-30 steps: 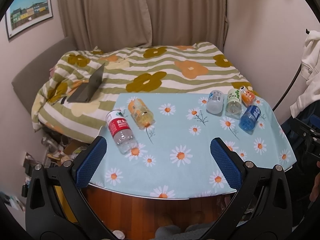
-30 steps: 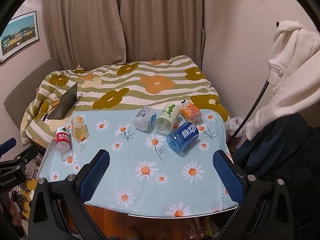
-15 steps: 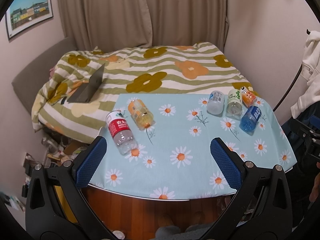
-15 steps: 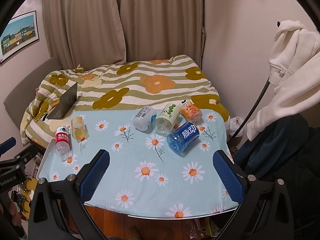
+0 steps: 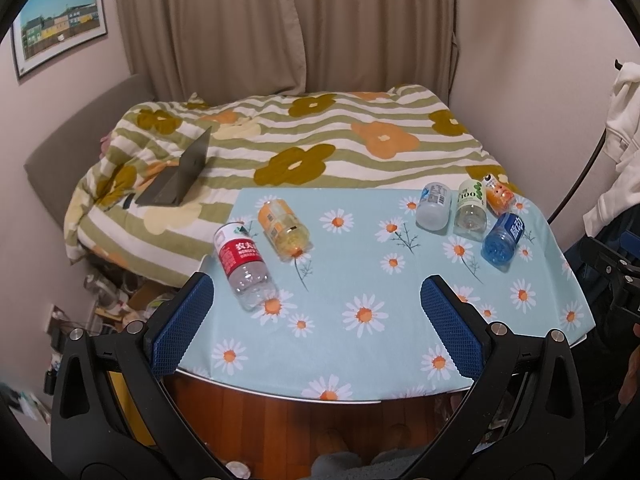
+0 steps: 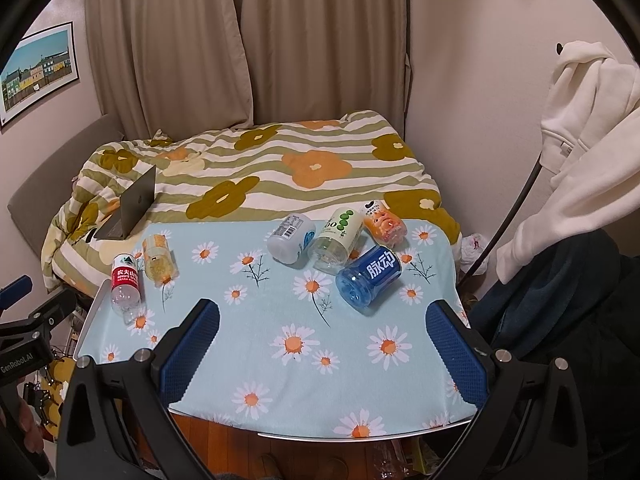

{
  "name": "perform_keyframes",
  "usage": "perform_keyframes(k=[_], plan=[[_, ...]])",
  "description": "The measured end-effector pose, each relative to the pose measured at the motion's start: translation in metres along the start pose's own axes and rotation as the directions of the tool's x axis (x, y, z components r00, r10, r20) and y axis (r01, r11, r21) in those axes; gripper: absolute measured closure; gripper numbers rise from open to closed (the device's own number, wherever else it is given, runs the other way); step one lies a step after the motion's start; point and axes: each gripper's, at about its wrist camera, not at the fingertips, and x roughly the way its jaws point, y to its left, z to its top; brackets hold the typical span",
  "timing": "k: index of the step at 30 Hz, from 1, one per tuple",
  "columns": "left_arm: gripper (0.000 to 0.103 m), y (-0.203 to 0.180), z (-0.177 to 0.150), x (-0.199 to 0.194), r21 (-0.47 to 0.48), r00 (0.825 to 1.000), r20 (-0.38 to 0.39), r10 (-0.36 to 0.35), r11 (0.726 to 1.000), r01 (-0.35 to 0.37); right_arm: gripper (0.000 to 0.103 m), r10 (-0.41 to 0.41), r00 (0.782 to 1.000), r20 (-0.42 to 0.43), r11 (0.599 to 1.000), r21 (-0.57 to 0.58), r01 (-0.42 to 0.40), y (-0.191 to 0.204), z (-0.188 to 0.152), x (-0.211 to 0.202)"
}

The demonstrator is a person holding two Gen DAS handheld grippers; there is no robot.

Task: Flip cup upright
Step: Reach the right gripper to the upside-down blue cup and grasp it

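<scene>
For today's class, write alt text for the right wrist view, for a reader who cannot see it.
Six cut-off bottle cups lie on their sides on a daisy-print tablecloth: the blue cup and three others at right, two more near the left edge. The open right gripper hovers over the table's near edge, holding nothing.

Light-blue daisy-print tablecloth (image 6: 280, 320), green-striped flowered bedspread (image 6: 280, 152), beige curtains (image 6: 240, 40), blue-padded fingers (image 6: 188, 348).

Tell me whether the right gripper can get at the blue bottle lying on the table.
Probably yes: the right gripper hovers open at the near edge, with only bare cloth between it and the blue bottle, whose near side has no neighbours.
</scene>
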Motion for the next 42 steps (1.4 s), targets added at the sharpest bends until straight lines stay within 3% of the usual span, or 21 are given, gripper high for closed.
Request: perform_keyframes(k=[18,27,36,42], plan=[[0.0,-0.002,-0.001,0.001,0.001,1.0,-0.002,0.001,1.0,-0.001,0.0,0.001,1.0,-0.001,1.0,0.001,-0.001,0.0,0.0,0.0],[0.0,0.01,0.01,0.02,0.019,0.998,-0.061,-0.017,1.0,0.018,0.0,-0.053,0.998,-0.02,0.998,0.034,0.054,0.005,0.011,0.008],[0.0,0.001,0.01,0.075,0.018,0.986,-0.166,0.022,1.0,-0.019,0.0,-0.036,0.99,-0.135,0.99,0.132,0.054,-0.03,0.023,0.07],[0.0,-0.016,0.02,0.11,-0.01,0.971,-0.234,0.055,0.998,-0.059,0.0,0.047,0.964,-0.262,0.971,0.239,0.018,-0.069,0.028,0.142]])
